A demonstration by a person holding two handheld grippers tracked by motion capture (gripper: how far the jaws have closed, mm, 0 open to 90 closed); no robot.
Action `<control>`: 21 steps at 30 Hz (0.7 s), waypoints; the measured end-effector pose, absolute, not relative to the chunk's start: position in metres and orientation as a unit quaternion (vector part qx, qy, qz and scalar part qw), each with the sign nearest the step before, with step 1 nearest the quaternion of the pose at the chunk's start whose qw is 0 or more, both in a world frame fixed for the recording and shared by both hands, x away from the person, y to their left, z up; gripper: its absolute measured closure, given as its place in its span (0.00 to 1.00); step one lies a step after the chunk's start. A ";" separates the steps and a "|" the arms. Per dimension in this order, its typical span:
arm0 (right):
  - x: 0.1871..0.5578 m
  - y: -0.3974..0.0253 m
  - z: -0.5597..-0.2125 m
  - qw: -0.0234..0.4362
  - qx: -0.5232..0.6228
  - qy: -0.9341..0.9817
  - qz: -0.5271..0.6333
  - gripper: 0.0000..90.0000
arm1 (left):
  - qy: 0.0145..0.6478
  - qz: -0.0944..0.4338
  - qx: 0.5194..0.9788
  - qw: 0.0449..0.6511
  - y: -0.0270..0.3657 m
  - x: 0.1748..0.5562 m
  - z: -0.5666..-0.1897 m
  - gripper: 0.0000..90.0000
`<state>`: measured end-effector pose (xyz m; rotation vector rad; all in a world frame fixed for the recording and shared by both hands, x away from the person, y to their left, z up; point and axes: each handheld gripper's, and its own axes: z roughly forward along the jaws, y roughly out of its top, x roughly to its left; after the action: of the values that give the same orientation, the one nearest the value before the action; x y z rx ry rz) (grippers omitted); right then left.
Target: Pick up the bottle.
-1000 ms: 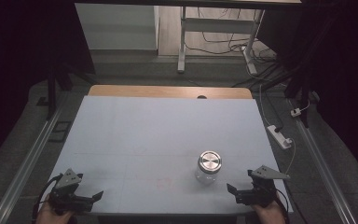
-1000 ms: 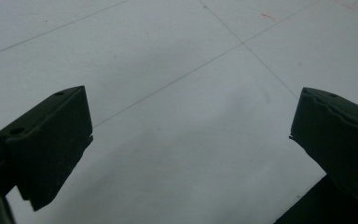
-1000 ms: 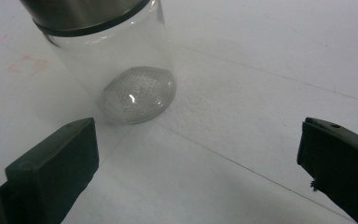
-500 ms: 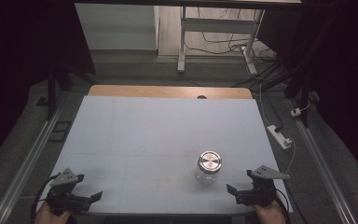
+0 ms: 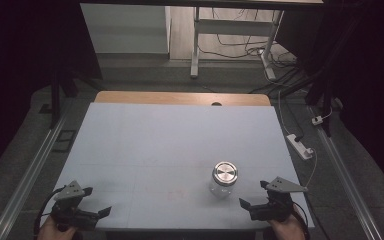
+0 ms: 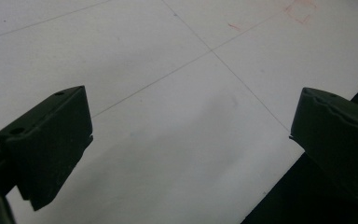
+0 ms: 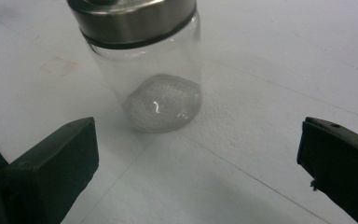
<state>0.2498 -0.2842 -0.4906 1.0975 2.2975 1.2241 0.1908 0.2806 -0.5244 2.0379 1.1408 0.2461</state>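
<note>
I see the white table (image 5: 170,145) first, with 1 glass jar (image 5: 224,179) standing upright on its near right part, metal lid on. My right gripper (image 5: 254,207) is just beside the jar, jaws wide apart, holding nothing. My left gripper (image 5: 97,216) waits at the near left corner, jaws also apart.

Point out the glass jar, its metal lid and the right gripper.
glass jar (image 7: 161,93), right gripper view, clear side wall.
metal lid (image 5: 225,173), high view, flat top.
right gripper (image 5: 252,205), high view, between its jaw tips.
</note>
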 end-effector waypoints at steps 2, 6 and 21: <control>0.250 -0.284 -0.491 0.158 0.382 0.804 0.427 0.00 | 0.447 0.098 0.803 0.383 0.280 0.191 -0.524 0.00; 0.251 -0.281 -0.491 0.159 0.371 0.808 0.428 0.00 | 0.444 0.096 0.804 0.383 0.280 0.191 -0.524 0.00; 0.260 -0.259 -0.489 0.141 0.346 0.822 0.431 0.00 | 0.446 0.094 0.804 0.381 0.280 0.191 -0.525 0.00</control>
<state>0.2601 -0.2591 -0.4887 0.9978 2.3716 1.2436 0.1915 0.2796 -0.5248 2.0518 1.1393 0.2409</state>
